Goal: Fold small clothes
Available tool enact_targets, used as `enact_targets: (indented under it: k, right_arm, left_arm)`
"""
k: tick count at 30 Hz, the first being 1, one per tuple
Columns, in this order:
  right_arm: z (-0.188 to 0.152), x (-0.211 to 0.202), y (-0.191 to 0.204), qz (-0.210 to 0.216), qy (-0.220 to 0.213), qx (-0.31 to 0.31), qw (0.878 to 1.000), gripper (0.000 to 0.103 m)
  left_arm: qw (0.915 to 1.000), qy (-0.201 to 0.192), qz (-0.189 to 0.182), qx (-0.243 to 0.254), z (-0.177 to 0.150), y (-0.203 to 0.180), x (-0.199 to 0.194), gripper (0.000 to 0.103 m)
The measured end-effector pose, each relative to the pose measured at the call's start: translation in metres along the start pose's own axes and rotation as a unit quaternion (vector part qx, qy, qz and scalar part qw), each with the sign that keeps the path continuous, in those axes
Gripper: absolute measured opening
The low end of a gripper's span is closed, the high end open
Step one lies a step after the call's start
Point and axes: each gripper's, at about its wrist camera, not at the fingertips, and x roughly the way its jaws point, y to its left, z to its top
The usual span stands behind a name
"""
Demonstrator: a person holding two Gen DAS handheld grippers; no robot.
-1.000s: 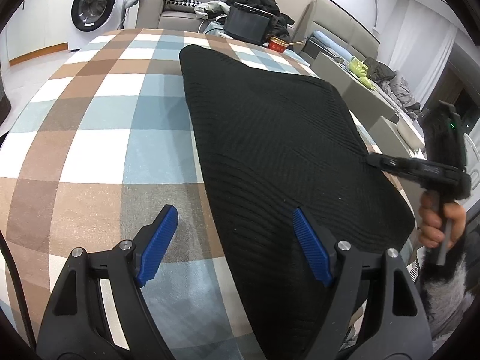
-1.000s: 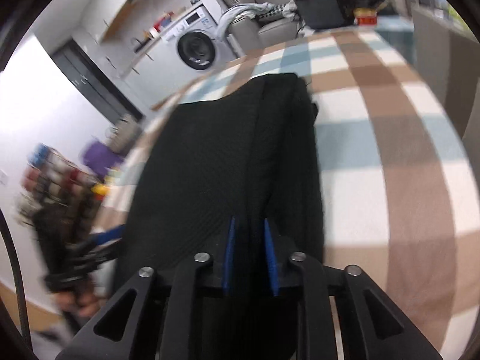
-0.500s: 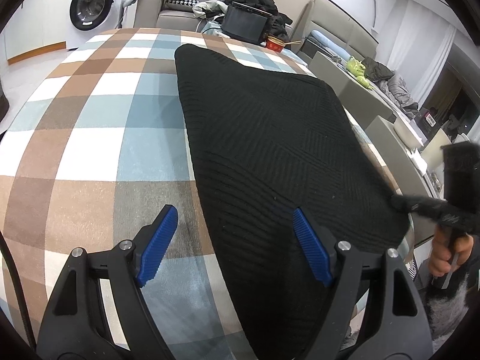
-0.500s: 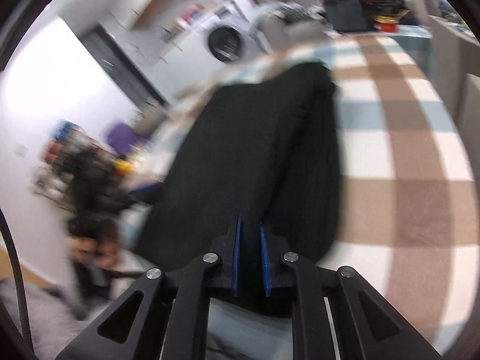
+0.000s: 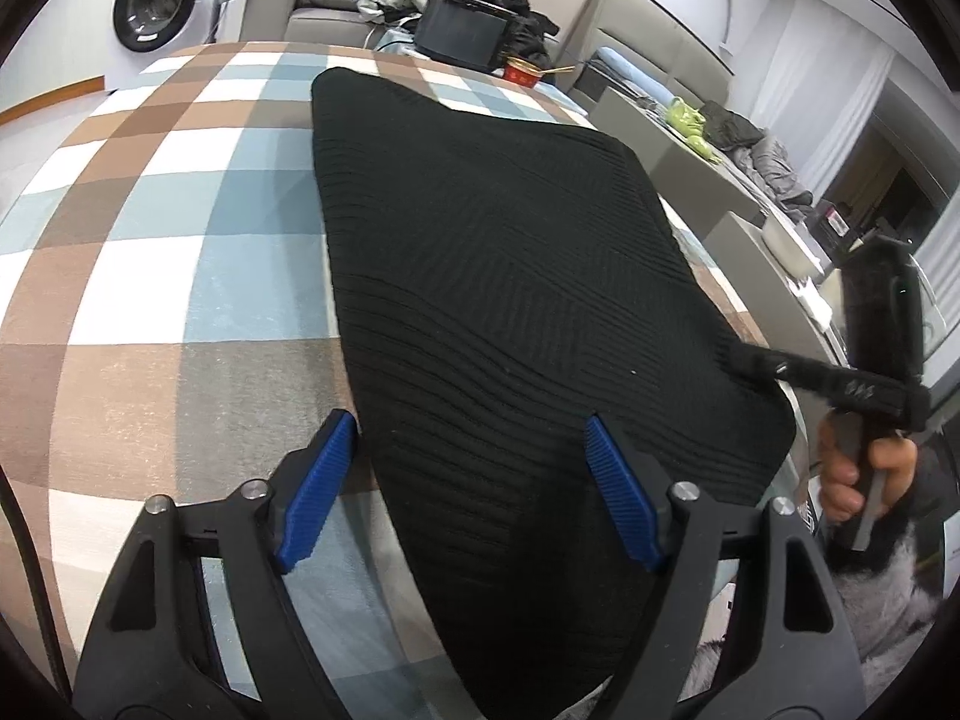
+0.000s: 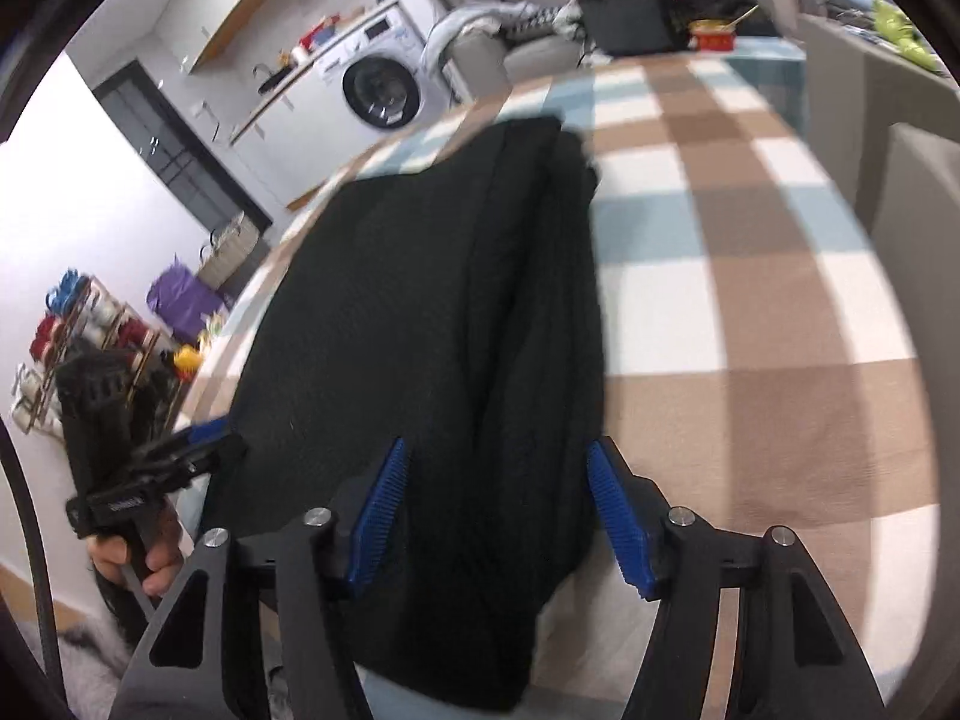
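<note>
Your left tongs [image 5: 468,480] stand wide apart, holding nothing, over the near left edge of the black knit garment [image 5: 510,276]. Your right tongs [image 6: 501,516] are also spread wide, straddling the garment's near end. The garment lies flat and folded on the checked cloth of the desk [image 5: 150,252]; a washing machine [image 5: 157,2] stands beyond it.
</note>
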Motion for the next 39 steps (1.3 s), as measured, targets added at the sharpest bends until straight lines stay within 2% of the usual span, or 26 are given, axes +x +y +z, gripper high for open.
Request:
enact_targets:
  k: [1,2,3,4,7,9,12,22,27,29,30,32,33,34,35,36,39]
  right_arm:
    - [-0.003,0.001,0.007,-0.011,-0.008,-0.023,1.000,0.060]
    - [-0.006,0.002,0.011,-0.021,-0.006,-0.040,0.999,0.052]
    - [-0.008,0.003,0.016,-0.029,-0.003,-0.050,0.998,0.048]
    - [-0.007,0.004,0.017,-0.025,-0.001,-0.046,0.999,0.039]
    - [-0.004,0.007,0.020,-0.024,0.000,-0.035,0.999,0.033]
    - [-0.002,0.010,0.022,-0.021,-0.001,-0.031,0.999,0.032]
    - [0.005,0.026,0.032,-0.020,-0.006,-0.031,0.999,0.032]
    - [0.072,0.082,0.038,-0.031,-0.022,0.014,0.999,0.032]
    - [0.076,0.078,0.035,-0.031,-0.026,0.009,0.999,0.037]
    - [0.070,0.066,0.036,-0.035,-0.041,0.006,0.999,0.045]
    - [0.069,0.062,0.037,-0.035,-0.047,0.003,0.998,0.046]
    - [0.066,0.049,0.040,-0.044,-0.056,-0.015,0.997,0.061]
    - [0.065,0.042,0.042,-0.047,-0.063,-0.023,0.997,0.066]
    - [0.061,0.030,0.046,-0.044,-0.076,-0.037,0.995,0.077]
    - [0.058,0.023,0.048,-0.042,-0.085,-0.046,0.994,0.087]
    - [0.055,0.016,0.051,-0.041,-0.095,-0.055,0.993,0.091]
    - [0.044,-0.004,0.064,-0.035,-0.125,-0.091,0.987,0.101]
  left_arm:
    - [1.0000,-0.002,0.005,0.005,0.000,-0.001,0.000,0.057]
    - [0.9999,-0.005,0.012,0.010,0.000,-0.001,0.001,0.051]
    - [0.9997,-0.009,0.016,0.015,0.000,-0.001,0.001,0.035]
    - [0.9996,-0.008,0.018,0.018,0.001,0.000,0.001,0.024]
    - [0.9998,-0.005,0.018,0.012,0.007,0.004,0.002,0.020]
    - [0.9991,-0.009,0.039,0.015,0.015,0.008,0.003,0.020]
    - [0.9984,-0.011,0.056,0.006,0.032,0.019,0.008,0.020]
    - [0.9941,-0.025,0.106,-0.004,0.099,0.057,0.041,0.020]
    - [0.9934,-0.032,0.110,-0.006,0.101,0.060,0.038,0.021]
    - [0.9924,-0.037,0.118,-0.003,0.099,0.059,0.034,0.022]
    - [0.9921,-0.042,0.119,-0.004,0.096,0.058,0.029,0.026]
    - [0.9917,-0.056,0.115,-0.007,0.089,0.054,0.016,0.037]
    - [0.9915,-0.066,0.112,-0.006,0.085,0.052,0.009,0.051]
    - [0.9905,-0.079,0.113,-0.006,0.080,0.049,0.000,0.067]
    - [0.9890,-0.089,0.117,-0.006,0.076,0.046,-0.007,0.075]
    - [0.9875,-0.101,0.121,-0.004,0.072,0.043,-0.014,0.082]
    - [0.9849,-0.119,0.125,0.010,0.062,0.031,-0.032,0.088]
